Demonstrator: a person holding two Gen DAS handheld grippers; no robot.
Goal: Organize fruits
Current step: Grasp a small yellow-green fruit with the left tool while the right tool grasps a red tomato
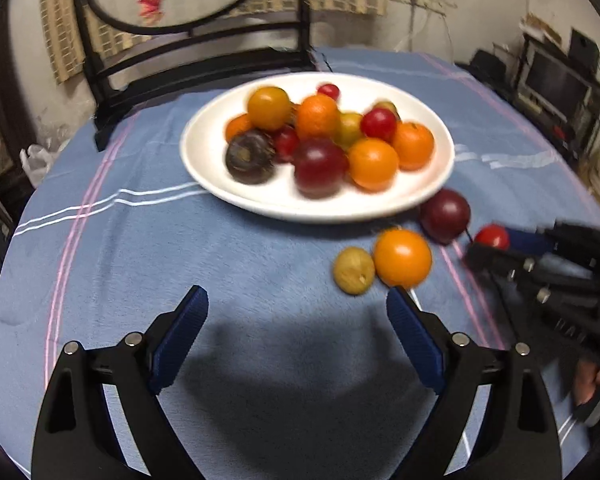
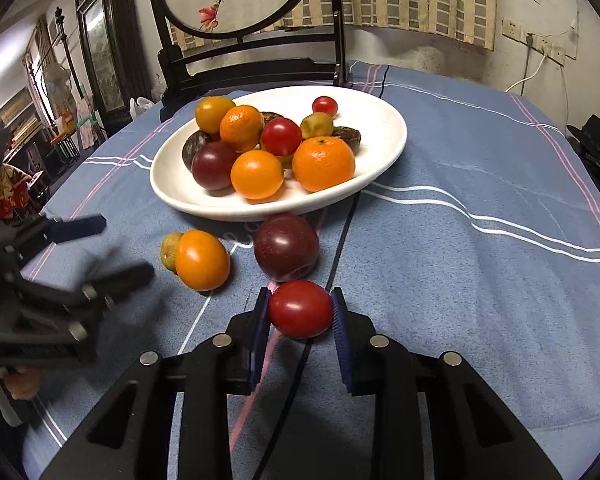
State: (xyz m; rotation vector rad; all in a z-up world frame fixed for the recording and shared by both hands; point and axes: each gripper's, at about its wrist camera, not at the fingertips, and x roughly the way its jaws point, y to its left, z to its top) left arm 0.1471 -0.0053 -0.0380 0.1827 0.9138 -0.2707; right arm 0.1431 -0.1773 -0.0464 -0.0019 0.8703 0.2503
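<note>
While the left wrist view is blurred, its contents can be listed. Left gripper [image 1: 298,312]: jaws spread wide over bare blue tablecloth [image 1: 140,260], nothing between them. White plate [image 1: 204,160]: heaped with orange, dark and red fruit. Loose on the cloth just in front of the plate: an olive-yellow fruit [image 1: 353,270] touching an orange fruit [image 1: 402,257], a dark plum [image 1: 445,216] against the plate's rim, and a red tomato [image 1: 492,237] at the tip of the right gripper [image 1: 485,245]. Whether that tomato is pinched cannot be told from this side.

Right wrist view, sharp. The grip is settled here: the right gripper [image 2: 301,312] is closed on the red tomato [image 2: 300,309], one blue pad pressed to each flank across its widest part. The dark plum [image 2: 286,247] lies just beyond it. The left gripper [image 2: 96,244] is seen at the left edge, smeared, near the orange fruit [image 2: 202,260].

Handling, as judged: the tomato is light, smooth-skinned, soft and easily split, so a gentle hold across the middle is advised. The plum is firmer and heavier and apt to roll. The orange fruit looks glossy; a hold across its widest part is suggested.
</note>
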